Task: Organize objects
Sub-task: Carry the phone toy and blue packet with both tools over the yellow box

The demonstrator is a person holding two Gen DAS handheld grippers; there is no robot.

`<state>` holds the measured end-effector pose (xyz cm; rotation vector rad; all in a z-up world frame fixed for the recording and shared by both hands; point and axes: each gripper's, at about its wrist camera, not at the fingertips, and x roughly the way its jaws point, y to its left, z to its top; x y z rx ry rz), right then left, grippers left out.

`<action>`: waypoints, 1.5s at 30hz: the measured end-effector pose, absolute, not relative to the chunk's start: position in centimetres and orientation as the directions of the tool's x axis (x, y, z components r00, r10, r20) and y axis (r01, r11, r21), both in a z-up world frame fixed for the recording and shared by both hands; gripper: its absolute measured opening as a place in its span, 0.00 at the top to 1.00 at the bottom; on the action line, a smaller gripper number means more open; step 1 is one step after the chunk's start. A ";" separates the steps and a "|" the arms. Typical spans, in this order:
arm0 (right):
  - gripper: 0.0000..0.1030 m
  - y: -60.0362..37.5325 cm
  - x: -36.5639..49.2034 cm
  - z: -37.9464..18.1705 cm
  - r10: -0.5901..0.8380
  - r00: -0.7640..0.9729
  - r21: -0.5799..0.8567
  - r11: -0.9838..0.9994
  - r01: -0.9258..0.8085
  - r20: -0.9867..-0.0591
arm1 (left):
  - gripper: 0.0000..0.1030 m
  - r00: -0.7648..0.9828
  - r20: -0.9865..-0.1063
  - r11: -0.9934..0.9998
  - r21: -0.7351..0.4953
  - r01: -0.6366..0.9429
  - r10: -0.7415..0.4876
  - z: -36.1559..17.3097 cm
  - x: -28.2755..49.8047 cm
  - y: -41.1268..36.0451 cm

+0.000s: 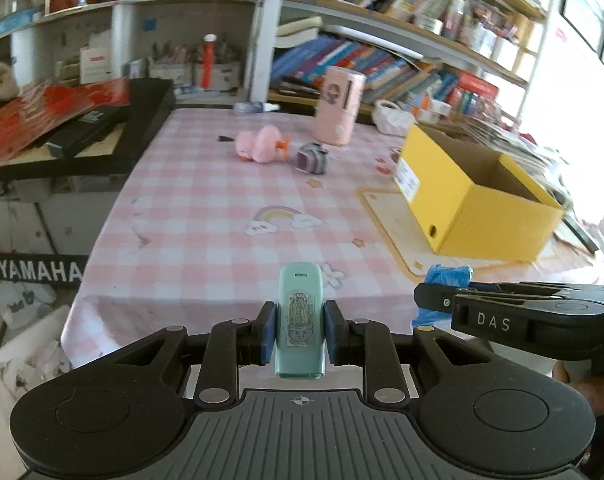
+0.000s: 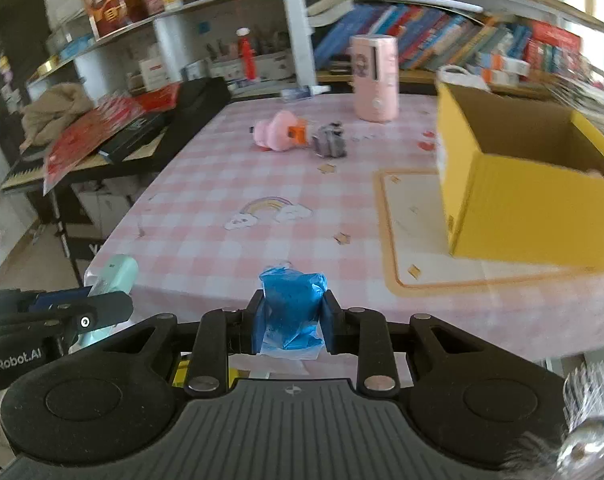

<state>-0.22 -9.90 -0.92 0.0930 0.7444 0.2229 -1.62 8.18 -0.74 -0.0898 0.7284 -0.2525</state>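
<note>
Left gripper (image 1: 300, 334) is clamped on a mint-green case (image 1: 299, 322), pads pinching its long sides near the lower half; right gripper (image 2: 291, 322) is clamped on a crumpled blue packet (image 2: 291, 310), soft plastic bulging above the pads. Both are carried at the near edge of the bench (image 1: 205, 208), above or just short of the pink-check cloth, with the yellow box (image 1: 474, 200) ahead to the right, open side up, apparently empty as far as shows. Risks, as I judge them: the green case looks smooth and hard, held low on its length, so it could pivot or slip out forward; the blue packet is squashy, may slide free or snag a pad on release; the two grippers ride close side by side and could knock each other heading to the same box. Case's long axis runs along the fingers, pointing away toward the bench, cactus sticker facing up. Packet is lumpy, no clear axis.
</note>
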 end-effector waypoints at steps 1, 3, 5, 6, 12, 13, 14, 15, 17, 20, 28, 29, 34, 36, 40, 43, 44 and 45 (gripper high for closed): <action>0.75 -10.3 -0.7 -1.0 0.225 0.714 0.168 0.974 -0.151 -0.663 | 0.78 0.715 -0.646 0.964 -0.166 0.210 -0.267 -0.7 -1.7 7.9; 0.75 -10.9 -1.3 -1.1 0.206 0.718 0.175 0.977 -0.118 -0.665 | 0.78 0.709 -0.644 0.957 -0.163 0.240 -0.288 -0.6 -1.9 7.3; 0.75 -11.8 -2.0 -1.1 0.180 0.725 0.182 0.980 -0.077 -0.665 | 0.78 0.703 -0.640 0.949 -0.162 0.272 -0.310 -0.6 -2.0 6.6; 0.75 -12.3 -2.2 -1.0 0.167 0.728 0.183 0.981 -0.058 -0.665 | 0.78 0.699 -0.637 0.944 -0.161 0.289 -0.323 -0.5 -2.0 6.1; 0.75 -15.2 -4.0 -0.8 0.079 0.745 0.173 0.984 0.050 -0.663 | 0.78 0.671 -0.623 0.906 -0.167 0.389 -0.403 -0.3 -1.7 3.4; 0.75 -15.7 -4.2 -0.7 0.063 0.748 0.171 0.983 0.068 -0.660 | 0.78 0.666 -0.620 0.899 -0.167 0.404 -0.414 -0.3 -1.7 2.9; 0.75 -16.3 -4.6 -0.6 0.045 0.752 0.169 0.982 0.089 -0.658 | 0.78 0.659 -0.616 0.890 -0.167 0.425 -0.431 -0.3 -1.6 2.2; 0.75 -16.9 -4.9 -0.5 0.029 0.754 0.167 0.980 0.108 -0.656 | 0.78 0.652 -0.614 0.880 -0.167 0.444 -0.445 -0.2 -1.5 1.6; 0.75 -18.2 -5.5 -0.4 -0.009 0.756 0.166 0.974 0.155 -0.655 | 0.78 0.637 -0.610 0.863 -0.167 0.478 -0.471 -0.1 -1.4 0.4; 0.75 -19.7 -6.3 -0.3 -0.052 0.753 0.166 0.963 0.211 -0.656 | 0.78 0.615 -0.610 0.840 -0.168 0.517 -0.500 -0.2 -1.2 -1.3; 0.75 -23.4 -7.1 -0.6 -0.117 0.737 0.170 0.938 0.303 -0.666 | 0.78 0.566 -0.617 0.790 -0.158 0.592 -0.547 -0.4 -0.5 -5.0; 0.75 -23.8 -7.0 -0.6 -0.120 0.735 0.174 0.935 0.310 -0.667 | 0.78 0.566 -0.616 0.790 -0.156 0.593 -0.548 -0.3 -0.3 -5.3; 0.75 -25.0 -5.8 -0.6 -0.117 0.733 0.177 0.934 0.311 -0.670 | 0.78 0.575 -0.615 0.792 -0.139 0.594 -0.539 -0.2 0.8 -6.5; 0.75 -25.4 -5.1 -0.5 -0.111 0.734 0.176 0.937 0.302 -0.670 | 0.78 0.583 -0.607 0.791 -0.131 0.597 -0.540 0.0 1.1 -7.1; 0.75 -26.3 -3.6 -0.2 -0.099 0.738 0.174 0.943 0.284 -0.668 | 0.78 0.600 -0.590 0.791 -0.112 0.601 -0.540 0.5 2.0 -8.3; 0.75 -27.2 -2.3 -0.1 -0.089 0.740 0.167 0.950 0.264 -0.667 | 0.78 0.611 -0.581 0.795 -0.106 0.597 -0.537 0.7 2.8 -9.3; 0.75 -27.4 -1.8 0.0 -0.085 0.741 0.163 0.953 0.256 -0.666 | 0.78 0.615 -0.578 0.796 -0.104 0.596 -0.536 0.8 3.1 -9.7; 0.75 -27.6 -1.4 0.1 -0.083 0.743 0.159 0.956 0.249 -0.664 | 0.78 0.619 -0.574 0.797 -0.102 0.595 -0.536 0.8 3.5 -10.1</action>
